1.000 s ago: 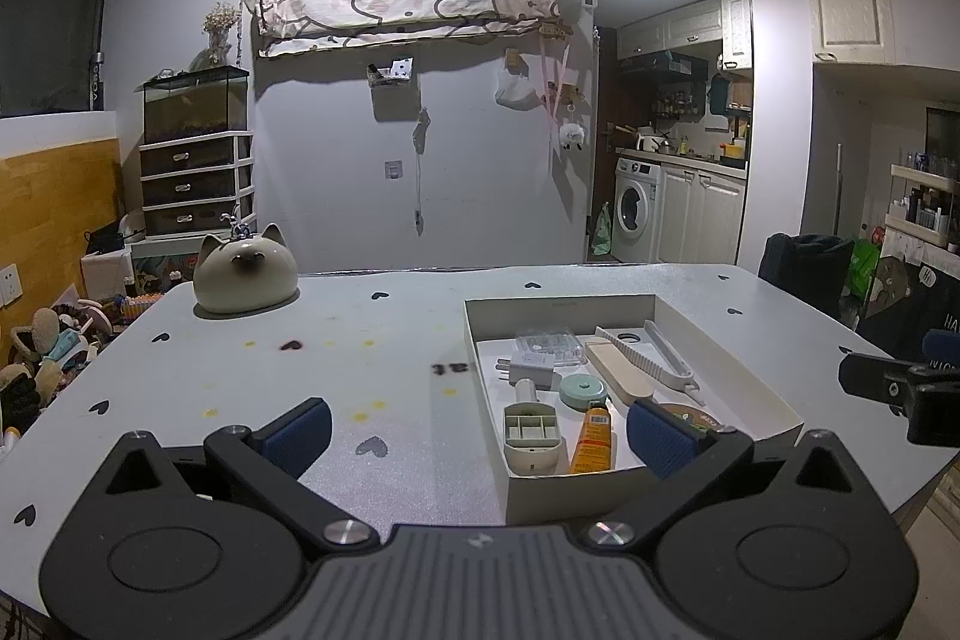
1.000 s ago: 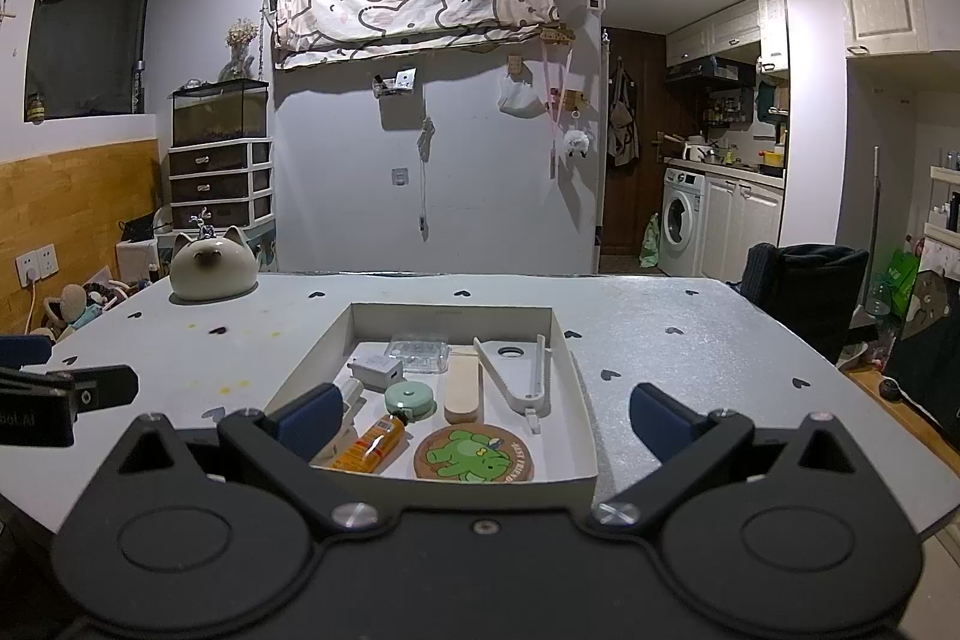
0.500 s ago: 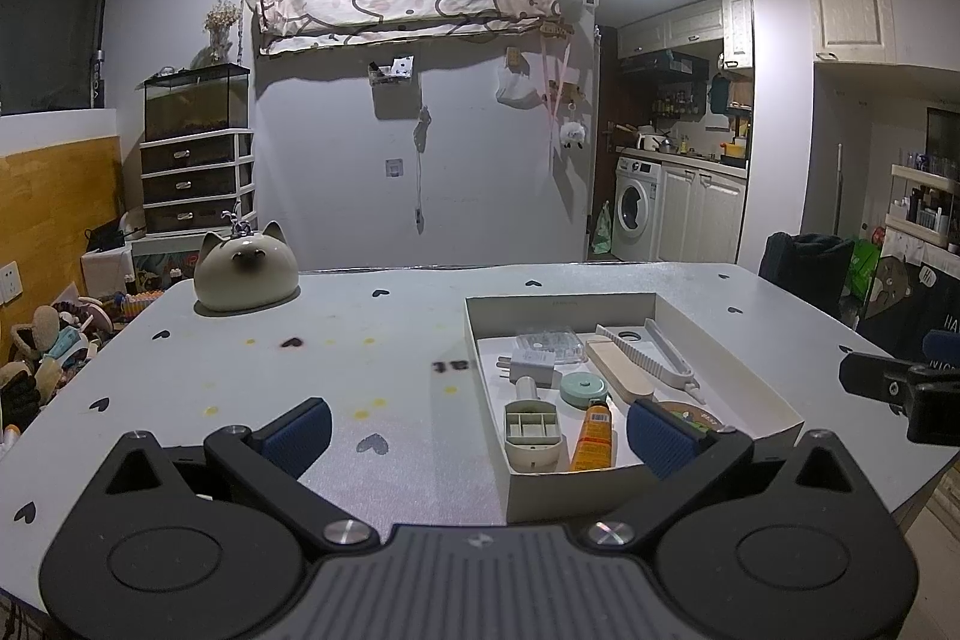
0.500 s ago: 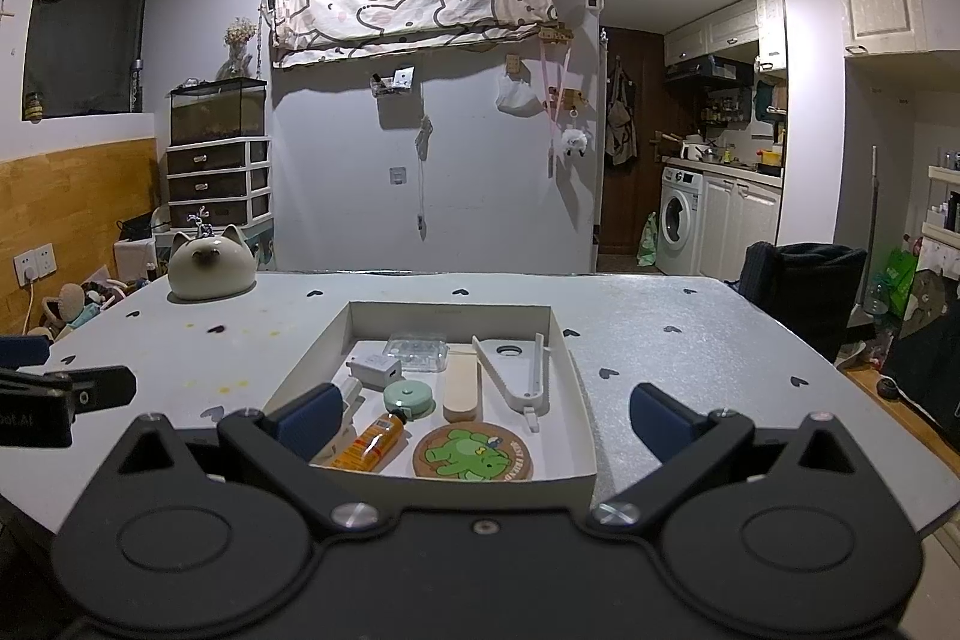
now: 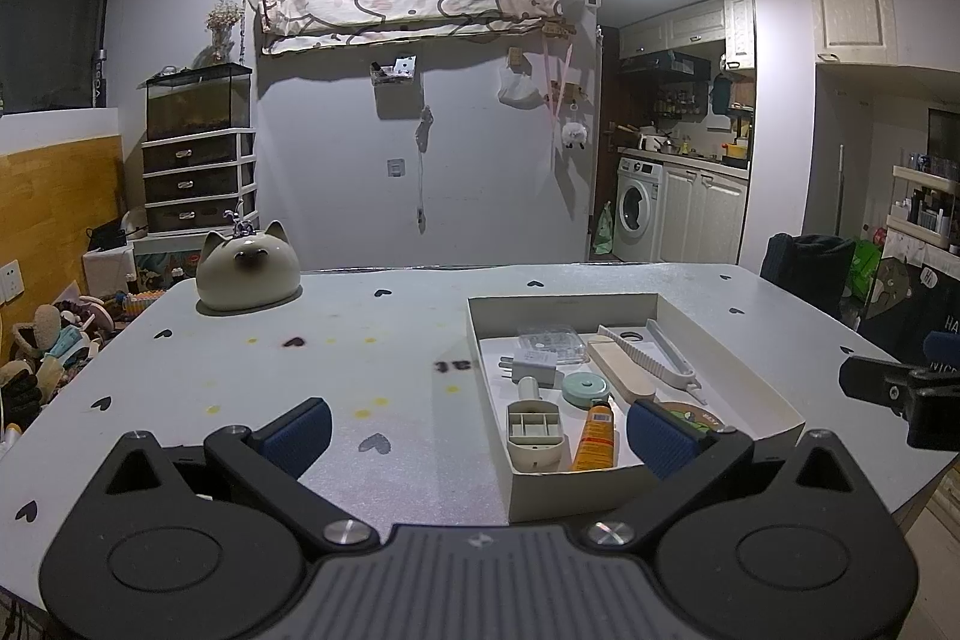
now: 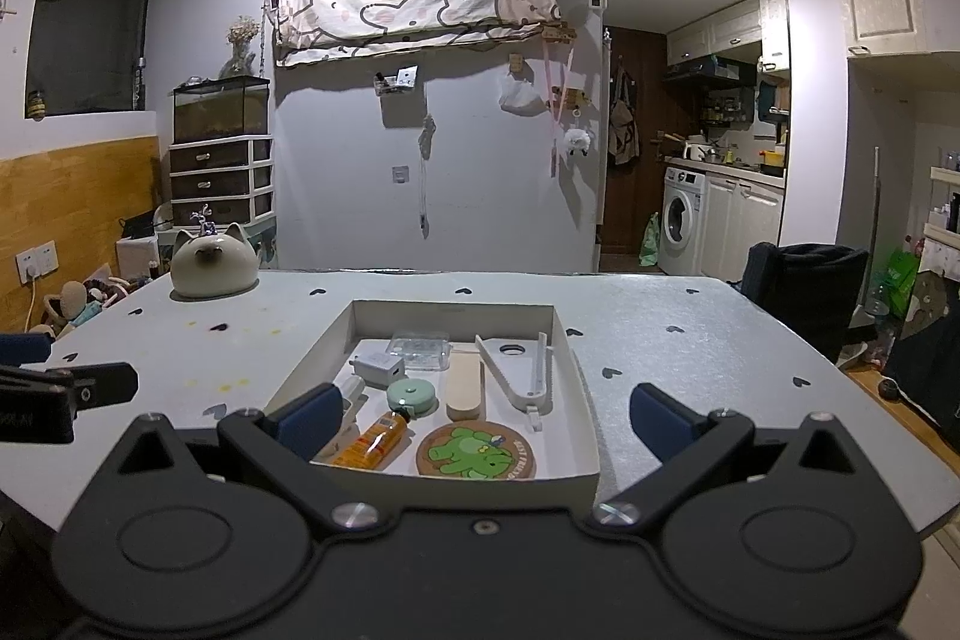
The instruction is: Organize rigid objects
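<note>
A shallow white box (image 5: 744, 370) (image 6: 573, 370) sits on the table and holds several rigid items: an orange tube (image 6: 372, 439), a round green-dinosaur coaster (image 6: 475, 451), a mint round case (image 6: 410, 394), a beige block (image 6: 464, 388), white tongs (image 6: 519, 370), a white plug (image 6: 378, 367), a clear plastic case (image 6: 420, 345) and a beige holder (image 5: 534, 430). My left gripper (image 5: 477, 427) hovers open at the table's near edge, left of the box. My right gripper (image 6: 480, 409) hangs open just before the box's near wall. Nothing is between either pair of fingers.
A cat-shaped ceramic pot (image 5: 247, 268) stands at the table's far left. The grey table (image 5: 360, 352) has heart marks and yellow spots. A dark chair (image 6: 804, 286) stands off the right edge. Clutter lies on the floor at left.
</note>
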A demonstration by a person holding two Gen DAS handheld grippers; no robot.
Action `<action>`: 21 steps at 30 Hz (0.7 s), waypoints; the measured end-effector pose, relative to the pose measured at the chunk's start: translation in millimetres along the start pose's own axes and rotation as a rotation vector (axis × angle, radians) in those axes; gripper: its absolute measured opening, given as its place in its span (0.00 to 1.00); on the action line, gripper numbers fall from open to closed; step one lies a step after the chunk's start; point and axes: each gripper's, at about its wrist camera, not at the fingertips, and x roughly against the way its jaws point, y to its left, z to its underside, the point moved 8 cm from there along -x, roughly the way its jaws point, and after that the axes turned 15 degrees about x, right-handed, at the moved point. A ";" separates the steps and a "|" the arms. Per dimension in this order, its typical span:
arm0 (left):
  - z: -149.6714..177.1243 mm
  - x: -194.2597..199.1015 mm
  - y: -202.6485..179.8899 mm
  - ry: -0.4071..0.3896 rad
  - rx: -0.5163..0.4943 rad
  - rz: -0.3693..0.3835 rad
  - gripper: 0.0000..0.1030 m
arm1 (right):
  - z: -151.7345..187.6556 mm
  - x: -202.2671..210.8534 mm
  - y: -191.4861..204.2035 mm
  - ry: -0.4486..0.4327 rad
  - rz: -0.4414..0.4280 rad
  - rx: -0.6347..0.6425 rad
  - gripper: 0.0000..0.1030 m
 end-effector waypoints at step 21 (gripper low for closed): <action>0.8 -0.1 2.1 0.001 0.001 -0.001 1.00 | 0.4 -0.3 0.4 0.001 -0.001 0.001 1.00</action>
